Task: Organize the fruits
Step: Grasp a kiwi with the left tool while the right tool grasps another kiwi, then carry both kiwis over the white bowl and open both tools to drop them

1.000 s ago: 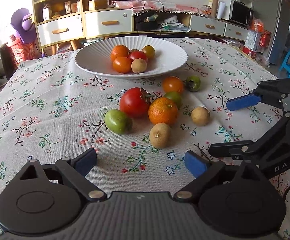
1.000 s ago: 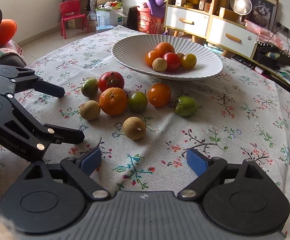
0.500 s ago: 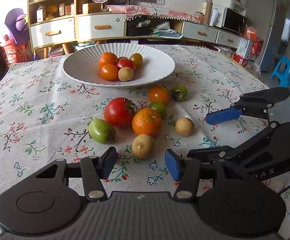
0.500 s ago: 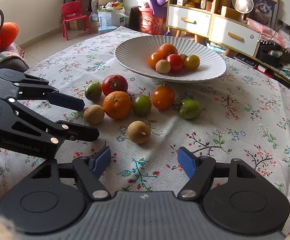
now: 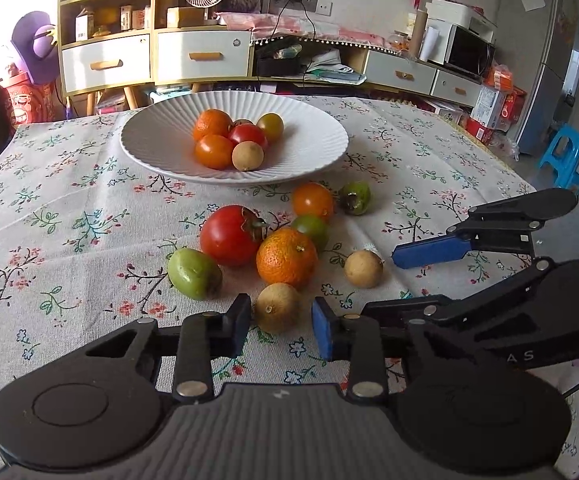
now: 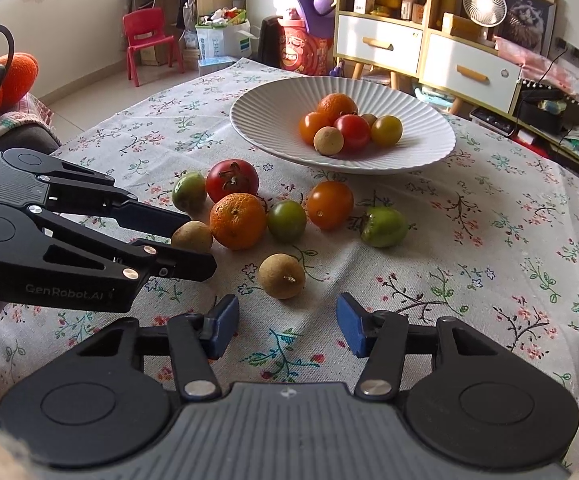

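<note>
View from left wrist: left gripper (image 5: 280,320) low over floral tablecloth (image 5: 69,208). Jaws just narrowed around near longan (image 5: 277,307). Thin slivers of cloth visible between fruit and each pad, so not clamped. Second longan (image 5: 363,268) to the right, just off the tips of right gripper (image 5: 381,282). Behind, all on cloth:
- mandarin (image 5: 286,256)
- red tomato (image 5: 229,235)
- green fruit (image 5: 193,274)
- green tomato (image 5: 311,230)
- orange tomato (image 5: 312,200)
- green calyxed fruit (image 5: 355,198)

8 loose pieces in total. White ribbed plate (image 5: 321,148) beyond, carrying a small pile of fruit.

View from right wrist: right gripper (image 6: 287,318) with jaws just narrowed, pads apart, nothing between them. Second longan (image 6: 281,276) on cloth just ahead of the fingertips, untouched. Left gripper (image 6: 197,240) reaching in from the left edge. Near longan (image 6: 193,236) between its 2 fingers, just beside the mandarin (image 6: 237,220). Plate (image 6: 429,148) at far side of table, well apart from both grippers.
</note>
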Demonstrator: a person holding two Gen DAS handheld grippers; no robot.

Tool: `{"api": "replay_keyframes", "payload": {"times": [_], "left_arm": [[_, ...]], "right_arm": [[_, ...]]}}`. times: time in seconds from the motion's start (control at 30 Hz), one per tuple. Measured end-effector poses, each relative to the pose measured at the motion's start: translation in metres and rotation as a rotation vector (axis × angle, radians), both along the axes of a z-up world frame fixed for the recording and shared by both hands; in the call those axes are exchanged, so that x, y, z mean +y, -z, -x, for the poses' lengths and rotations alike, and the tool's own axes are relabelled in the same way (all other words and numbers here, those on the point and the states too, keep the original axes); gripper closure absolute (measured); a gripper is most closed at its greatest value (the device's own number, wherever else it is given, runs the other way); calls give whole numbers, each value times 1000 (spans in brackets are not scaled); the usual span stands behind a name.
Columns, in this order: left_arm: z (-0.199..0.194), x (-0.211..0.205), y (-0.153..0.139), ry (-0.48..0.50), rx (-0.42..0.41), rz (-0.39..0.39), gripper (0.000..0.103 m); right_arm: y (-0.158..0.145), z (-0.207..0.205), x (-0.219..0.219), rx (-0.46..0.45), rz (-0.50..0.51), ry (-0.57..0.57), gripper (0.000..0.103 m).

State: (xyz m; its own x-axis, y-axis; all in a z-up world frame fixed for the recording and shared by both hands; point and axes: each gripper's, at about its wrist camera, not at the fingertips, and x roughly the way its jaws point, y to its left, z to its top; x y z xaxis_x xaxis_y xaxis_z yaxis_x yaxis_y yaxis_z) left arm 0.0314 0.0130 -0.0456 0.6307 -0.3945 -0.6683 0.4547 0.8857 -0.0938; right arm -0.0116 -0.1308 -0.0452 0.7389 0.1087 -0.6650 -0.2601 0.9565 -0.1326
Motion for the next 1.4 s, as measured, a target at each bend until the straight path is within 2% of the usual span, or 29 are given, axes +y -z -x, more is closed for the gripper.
{"api": "replay_keyframes", "payload": {"times": [0.23,0.6,0.9,1.4], "left_arm": [[0,2,0,-12,9,1,84],[-1,3,-1,-15,19,8,85],[-1,4,-2,-19,23,11,85],[6,8,-20,-16,-4,35,86]], "right_arm": [[-1,-3,0,-4,-9,3,59],[-3,-7,2,-9,-23,4,64],[-5,-9,3,-7,-39,-13,80],[-15,-4,2,-24,-59,-28,80]]}}
